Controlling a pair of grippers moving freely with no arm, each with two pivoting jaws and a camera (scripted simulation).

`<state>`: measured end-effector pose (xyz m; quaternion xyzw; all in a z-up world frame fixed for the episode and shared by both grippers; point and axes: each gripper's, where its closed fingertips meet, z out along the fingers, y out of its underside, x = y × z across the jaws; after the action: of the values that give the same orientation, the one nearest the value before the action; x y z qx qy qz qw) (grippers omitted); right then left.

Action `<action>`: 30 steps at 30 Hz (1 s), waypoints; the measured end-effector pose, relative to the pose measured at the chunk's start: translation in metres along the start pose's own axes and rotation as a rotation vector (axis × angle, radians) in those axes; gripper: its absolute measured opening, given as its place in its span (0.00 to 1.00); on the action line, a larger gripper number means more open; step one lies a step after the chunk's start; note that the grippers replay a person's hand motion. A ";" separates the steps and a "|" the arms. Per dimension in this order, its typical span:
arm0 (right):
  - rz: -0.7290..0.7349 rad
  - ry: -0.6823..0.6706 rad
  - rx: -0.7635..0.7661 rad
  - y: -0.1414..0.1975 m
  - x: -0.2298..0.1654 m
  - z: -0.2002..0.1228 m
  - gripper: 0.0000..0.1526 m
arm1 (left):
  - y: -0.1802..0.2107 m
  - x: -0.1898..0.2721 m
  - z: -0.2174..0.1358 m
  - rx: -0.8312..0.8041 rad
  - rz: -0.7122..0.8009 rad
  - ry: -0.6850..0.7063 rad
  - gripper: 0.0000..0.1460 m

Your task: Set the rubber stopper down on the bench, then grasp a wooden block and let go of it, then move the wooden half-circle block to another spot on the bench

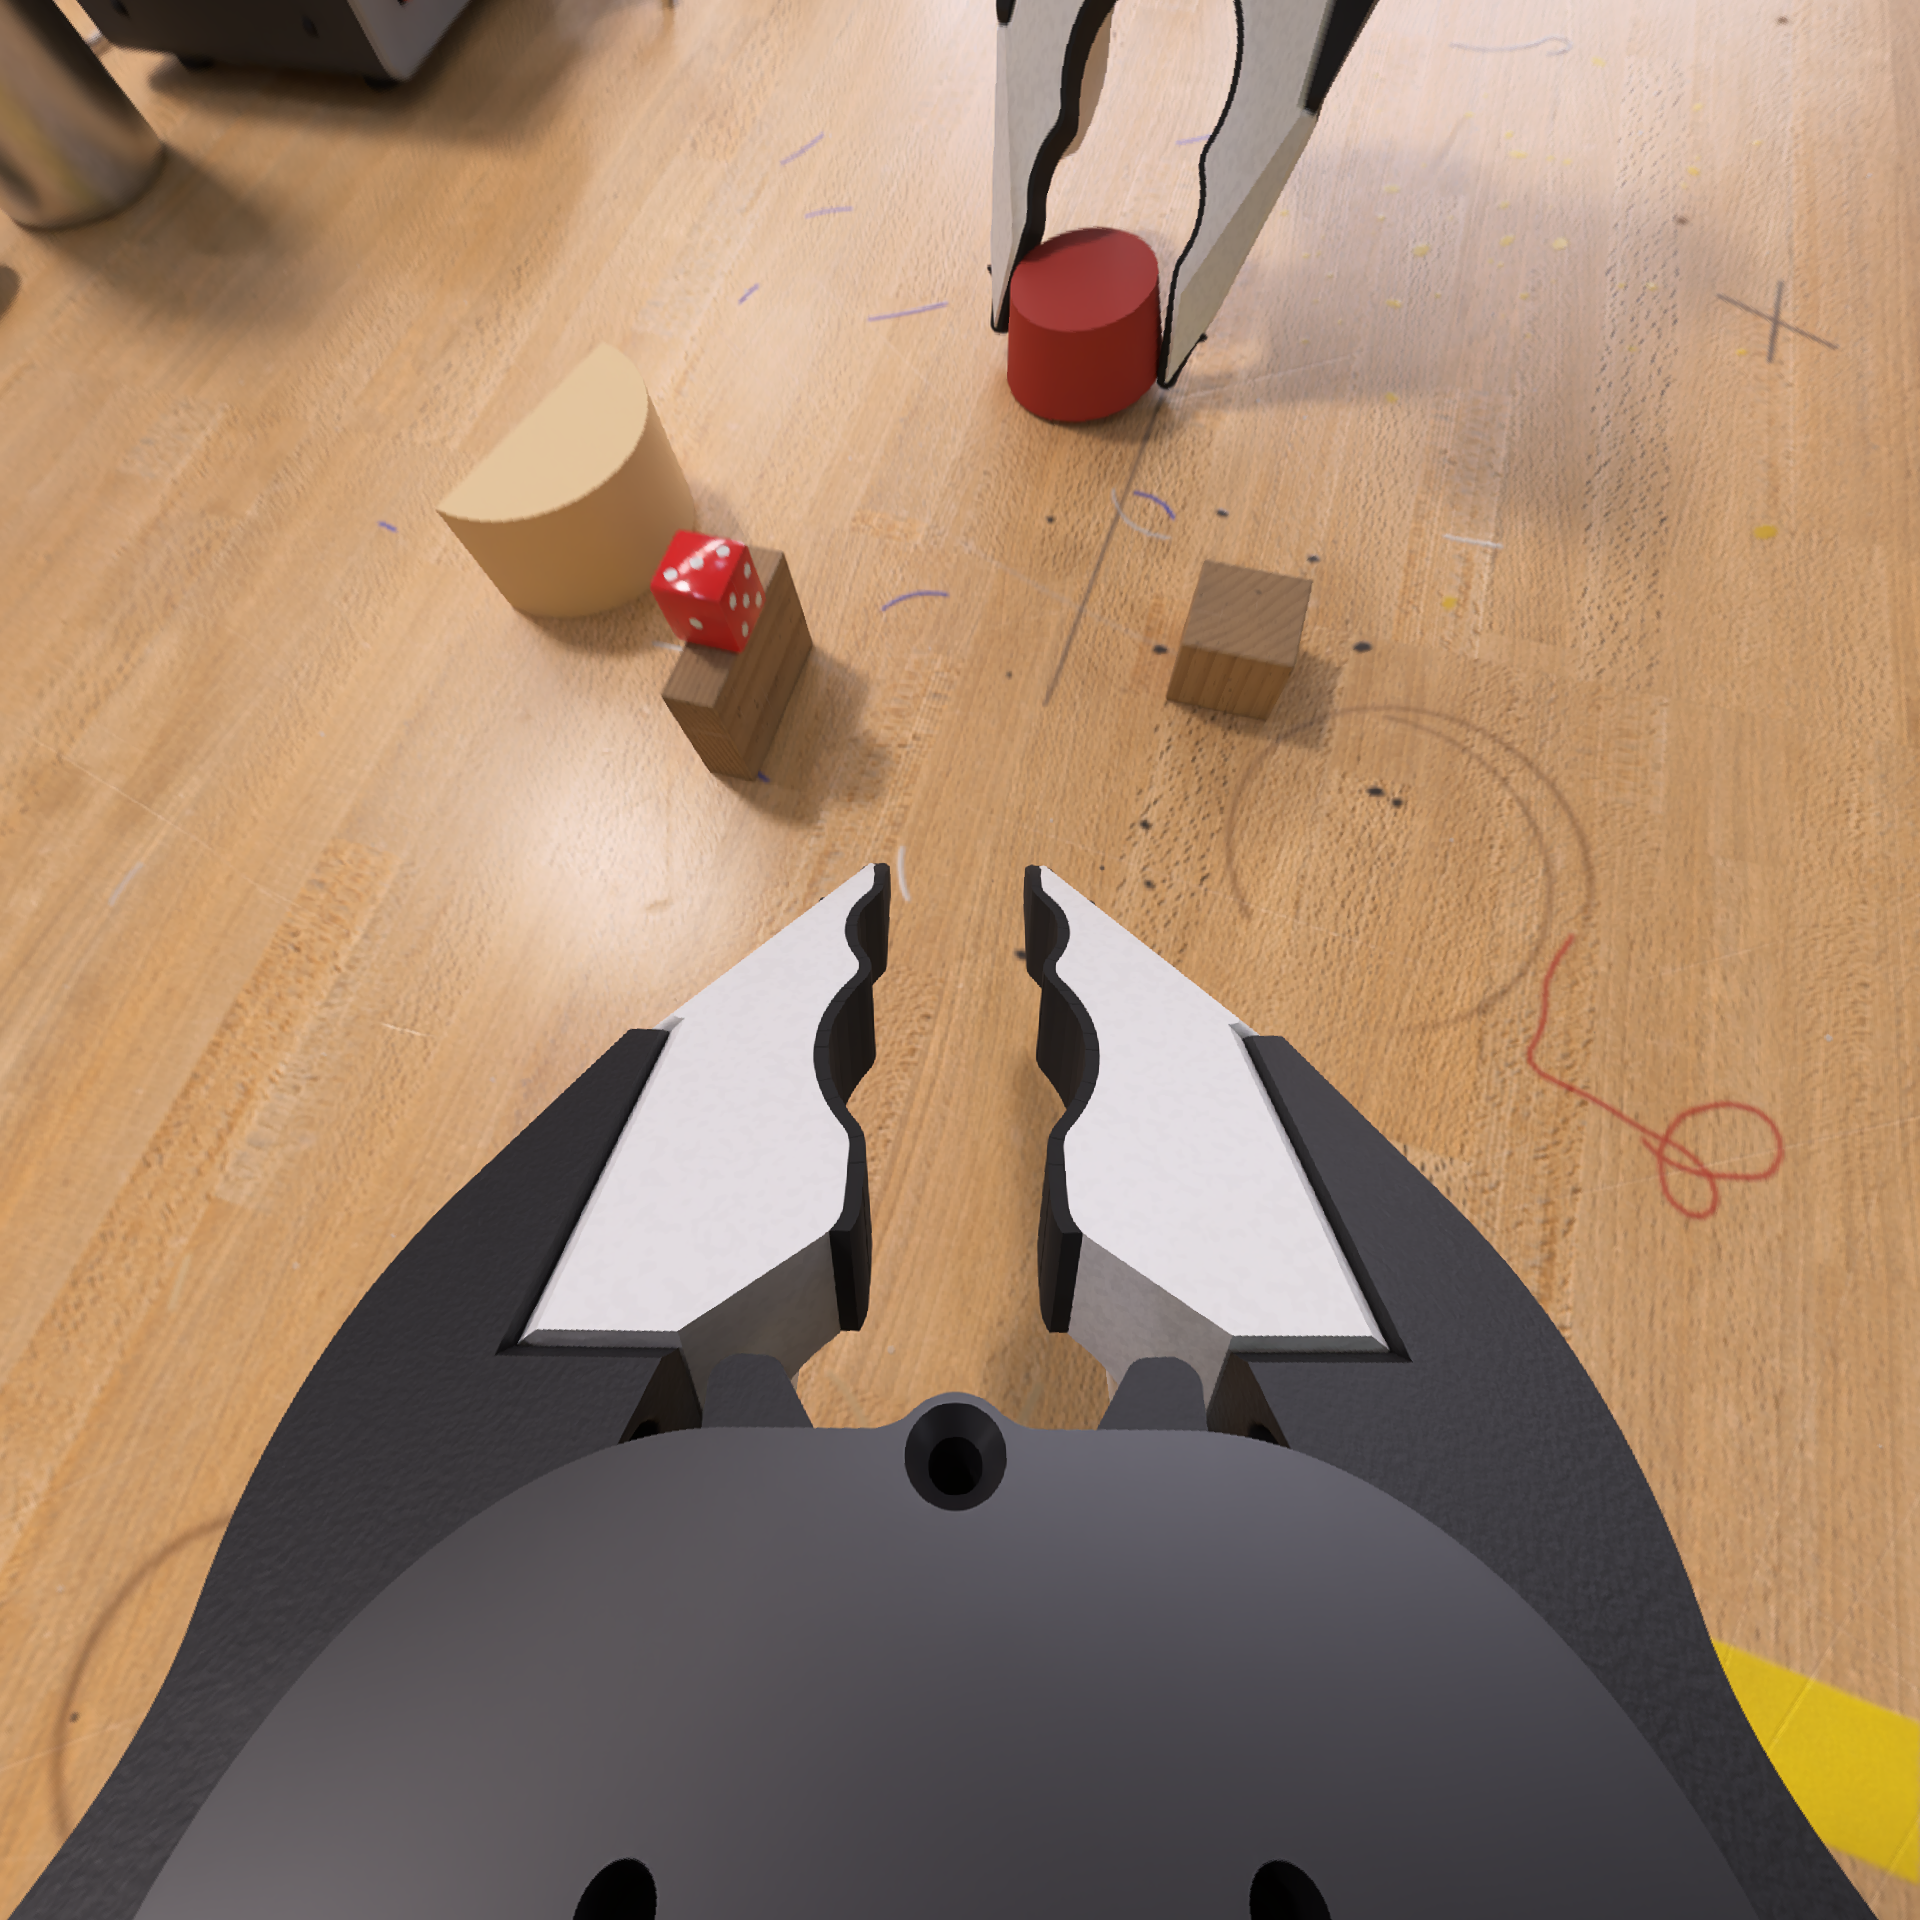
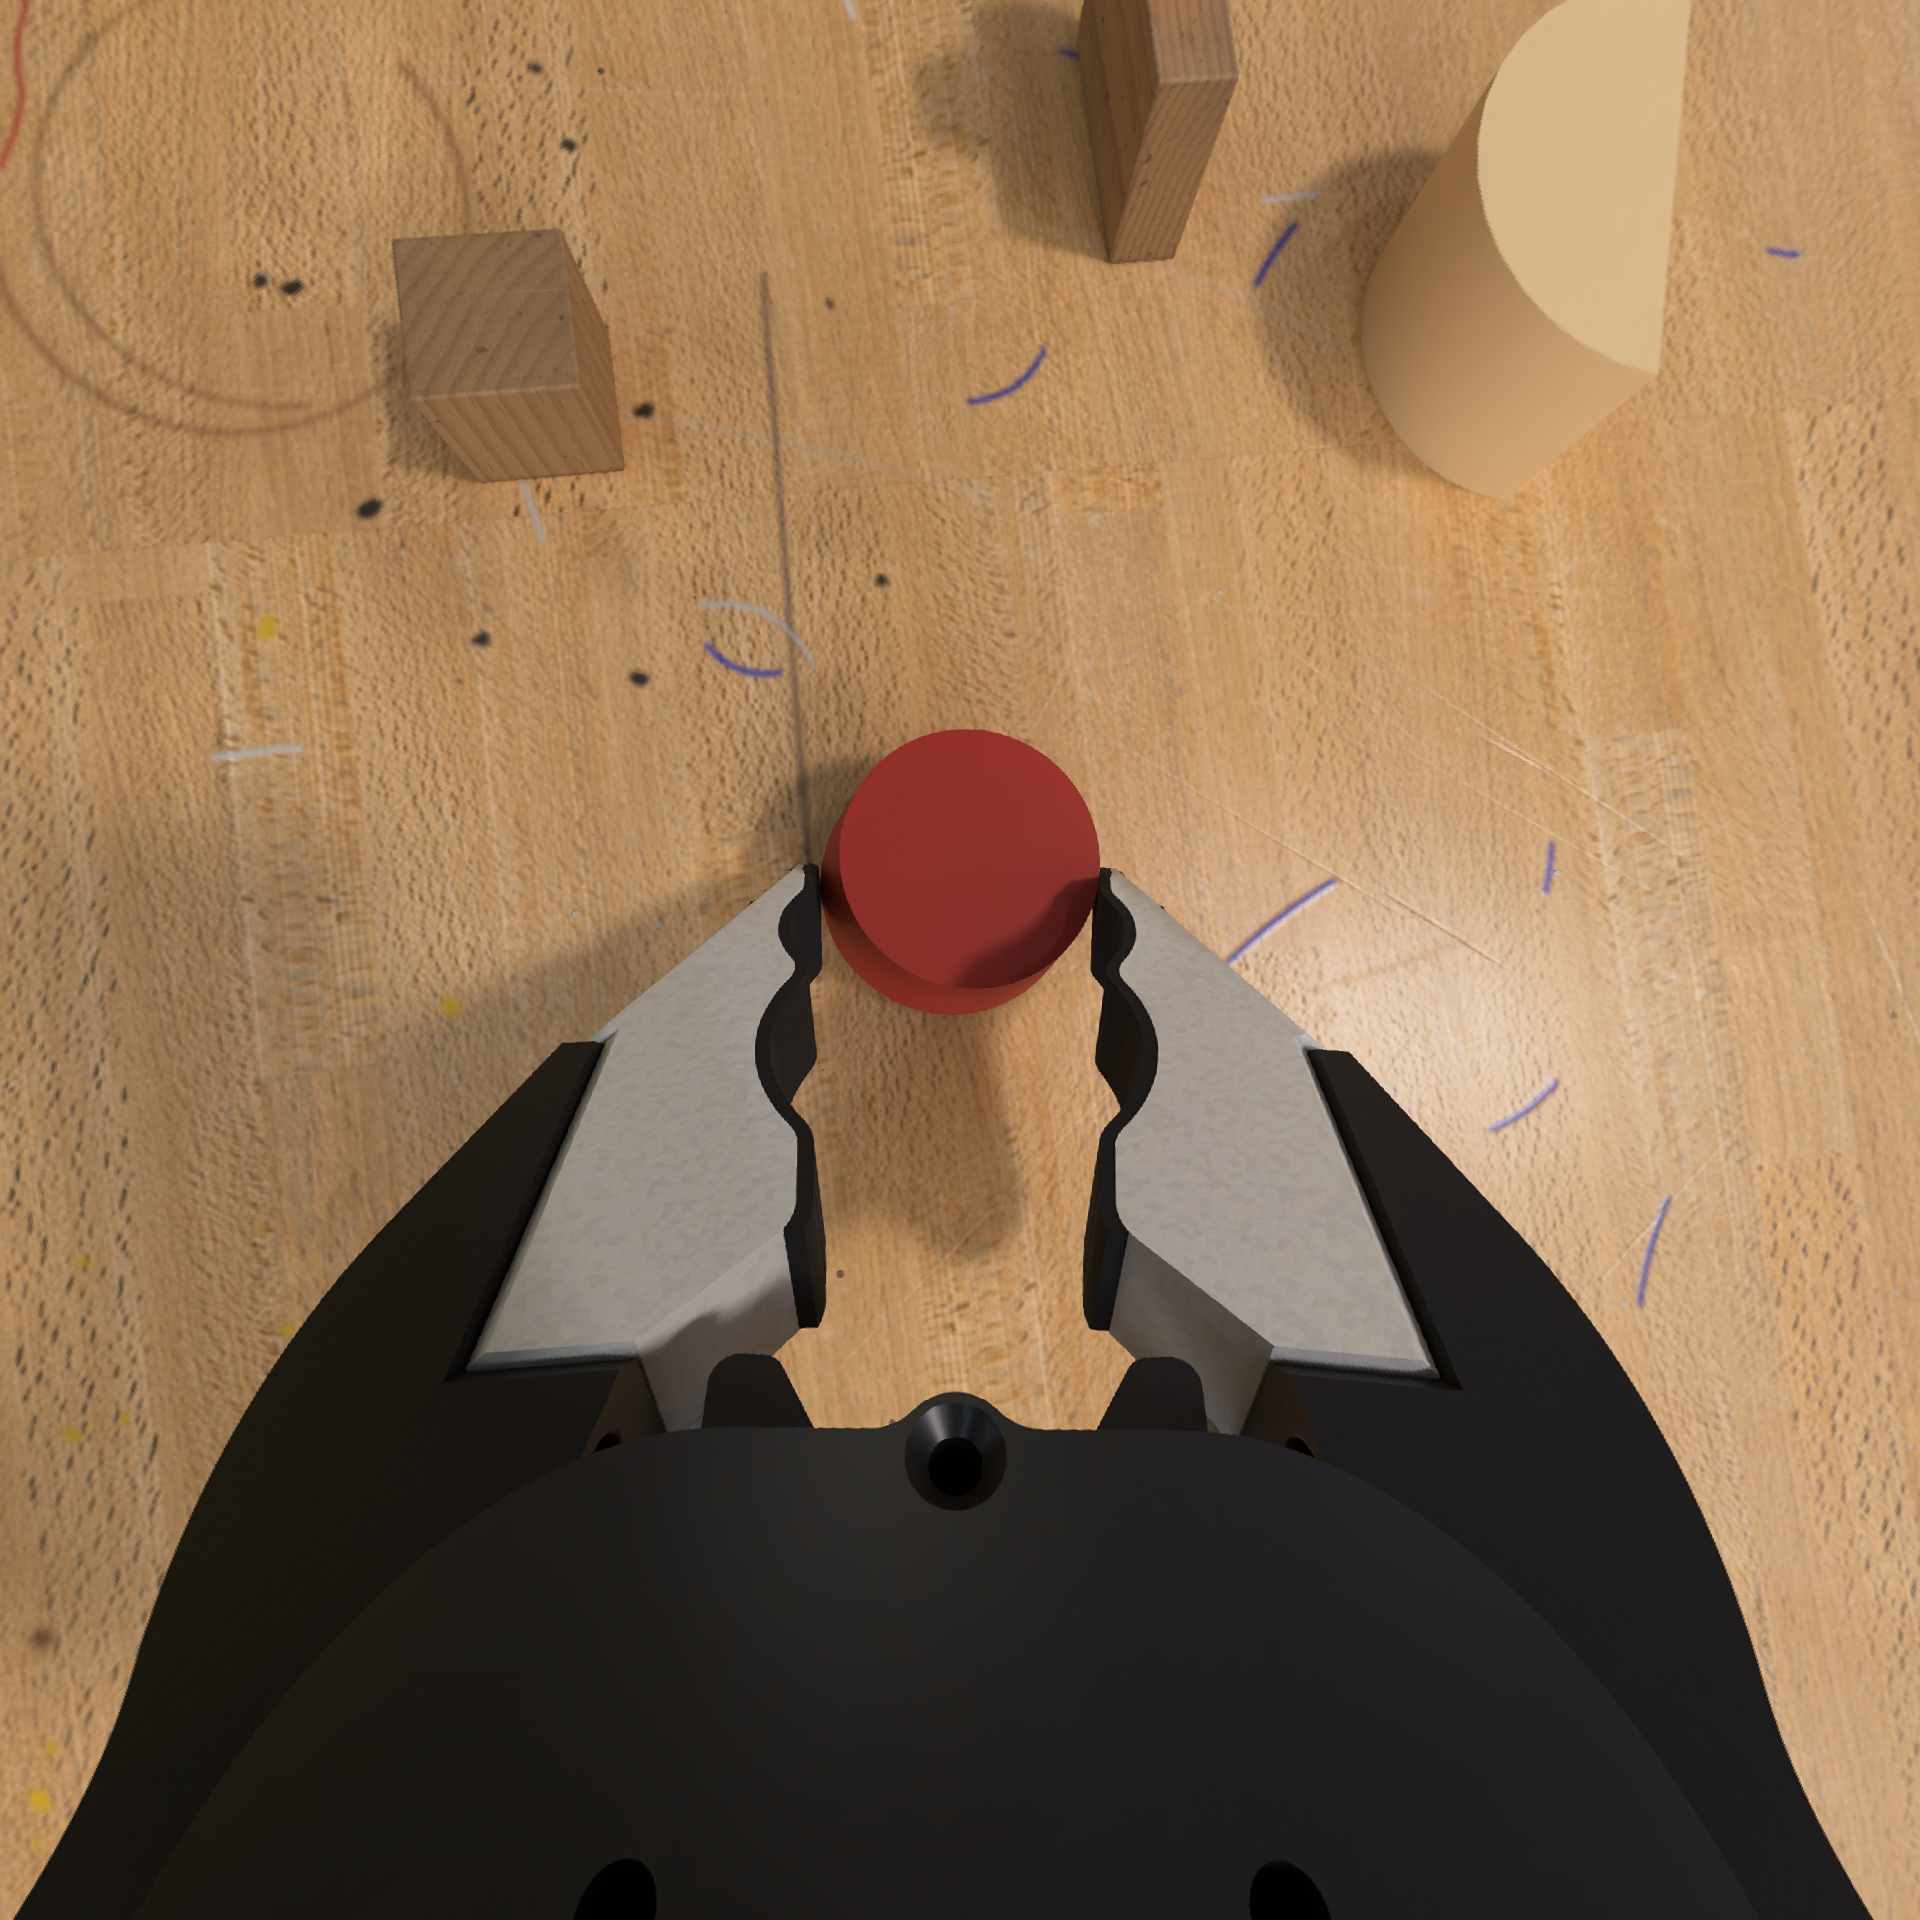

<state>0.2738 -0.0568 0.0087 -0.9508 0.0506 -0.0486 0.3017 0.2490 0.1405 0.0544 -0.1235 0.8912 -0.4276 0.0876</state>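
The red rubber stopper [image 2: 961, 862] stands upright on the wooden bench [image 2: 1351, 727], wide end up. My right gripper [image 2: 956, 873] is shut on it, one fingertip against each side; the left wrist view shows this gripper [image 1: 1086, 353] coming down from above with its tips at the bench. My left gripper [image 1: 956, 873] is open and empty, low over the bench, short of the blocks. The pale half-circle block [image 1: 571, 488] stands at the left. A small wooden cube [image 1: 1242, 639] sits at the right. A darker oblong block [image 1: 743, 686] lies between them.
A red die [image 1: 710, 590] rests on the oblong block, beside the half-circle block. A metal cylinder [image 1: 62, 135] and a dark device [image 1: 281, 31] stand at the far left. A yellow patch [image 1: 1829, 1756] marks the bench near right. The cube [image 2: 504, 353], oblong block [image 2: 1153, 125] and half-circle block [image 2: 1538, 260] lie beyond the stopper.
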 end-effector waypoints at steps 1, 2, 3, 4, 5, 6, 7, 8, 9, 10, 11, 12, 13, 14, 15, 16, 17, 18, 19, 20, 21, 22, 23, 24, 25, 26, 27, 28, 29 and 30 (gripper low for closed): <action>-0.002 0.005 0.005 -0.001 0.001 -0.001 0.34 | -0.003 -0.001 -0.001 0.006 0.006 -0.001 0.18; 0.000 0.009 0.014 -0.001 0.001 -0.002 0.34 | -0.006 -0.001 -0.002 0.013 0.013 -0.002 0.18; 0.004 0.015 0.021 -0.002 0.001 -0.004 0.34 | -0.009 -0.002 -0.003 0.018 0.020 -0.007 0.17; 0.008 0.025 0.025 -0.001 0.002 -0.006 0.34 | -0.012 -0.004 -0.005 0.020 0.028 -0.016 0.17; 0.014 0.034 0.025 0.000 0.003 -0.009 0.34 | -0.014 -0.006 -0.006 0.018 0.035 -0.024 0.17; 0.022 0.041 0.021 0.003 0.003 -0.012 0.34 | -0.015 -0.007 -0.007 0.015 0.041 -0.030 0.17; 0.031 0.051 0.014 0.006 0.004 -0.014 0.34 | -0.015 -0.009 -0.008 0.007 0.043 -0.035 0.17; 0.041 0.061 0.004 0.010 0.004 -0.017 0.34 | -0.014 -0.010 -0.008 -0.003 0.045 -0.040 0.17; 0.050 0.067 -0.004 0.014 0.005 -0.018 0.34 | -0.012 -0.010 -0.008 -0.016 0.047 -0.043 0.17; 0.059 0.068 -0.007 0.017 0.004 -0.020 0.34 | -0.009 -0.010 -0.007 -0.030 0.046 -0.043 0.17; 0.065 0.064 -0.007 0.019 0.003 -0.020 0.34 | -0.007 -0.009 -0.006 -0.040 0.042 -0.038 0.17; 0.071 0.058 -0.008 0.021 0.002 -0.021 0.34 | -0.003 -0.007 -0.004 -0.052 0.037 -0.030 0.17; 0.074 0.051 -0.013 0.023 0.002 -0.020 0.34 | 0.001 -0.005 -0.002 -0.067 0.036 -0.022 0.17; 0.075 0.047 -0.020 0.025 0.001 -0.019 0.34 | 0.006 -0.003 0.000 -0.084 0.036 -0.014 0.17; 0.077 0.044 -0.020 0.025 0.001 -0.018 0.34 | 0.011 -0.001 0.003 -0.102 0.034 -0.004 0.17; 0.079 0.043 -0.015 0.025 0.001 -0.018 0.34 | 0.015 0.000 0.005 -0.118 0.033 -0.002 0.17; 0.079 0.044 -0.013 0.025 0.002 -0.018 0.34 | 0.019 0.001 0.006 -0.129 0.031 -0.002 0.17; 0.079 0.044 -0.012 0.025 0.002 -0.017 0.34 | 0.022 0.001 0.008 -0.137 0.026 0.001 0.17; 0.080 0.045 -0.010 0.025 0.003 -0.018 0.34 | 0.023 0.002 0.009 -0.141 0.022 0.004 0.17; 0.080 0.045 -0.008 0.025 0.003 -0.018 0.34 | 0.025 0.002 0.009 -0.141 0.021 0.005 0.17; 0.077 0.046 -0.004 0.024 0.003 -0.018 0.34 | 0.025 0.002 0.010 -0.142 0.019 0.007 0.17; 0.074 0.050 0.003 0.024 0.003 -0.018 0.34 | 0.026 0.003 0.010 -0.142 0.018 0.011 0.17; 0.077 0.053 0.011 0.023 0.003 -0.019 0.34 | 0.026 0.003 0.011 -0.140 0.018 0.012 0.17; 0.084 0.054 0.016 0.022 0.003 -0.021 0.34 | 0.027 0.003 0.011 -0.139 0.017 0.012 0.17; 0.090 0.058 0.016 0.022 0.002 -0.023 0.34 | 0.027 0.003 0.011 -0.139 0.016 0.012 0.17; 0.095 0.065 0.012 0.023 0.002 -0.026 0.34 | 0.028 0.003 0.010 -0.137 0.016 0.012 0.17; 0.099 0.073 0.007 0.025 0.002 -0.030 0.34 | 0.028 0.003 0.010 -0.135 0.014 0.014 0.17; 0.111 0.081 0.003 0.027 0.003 -0.034 0.34 | 0.029 0.003 0.010 -0.134 0.012 0.015 0.17; 0.128 0.087 -0.006 0.030 0.003 -0.038 0.34 | 0.030 0.003 0.010 -0.136 0.010 0.017 0.17; 0.142 0.098 -0.028 0.035 0.005 -0.041 0.34 | 0.031 0.003 0.011 -0.138 0.009 0.020 0.17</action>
<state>0.2709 -0.1090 0.0227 -0.9454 0.1331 -0.0729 0.2884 0.2444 0.1502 0.0234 -0.1211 0.9199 -0.3661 0.0719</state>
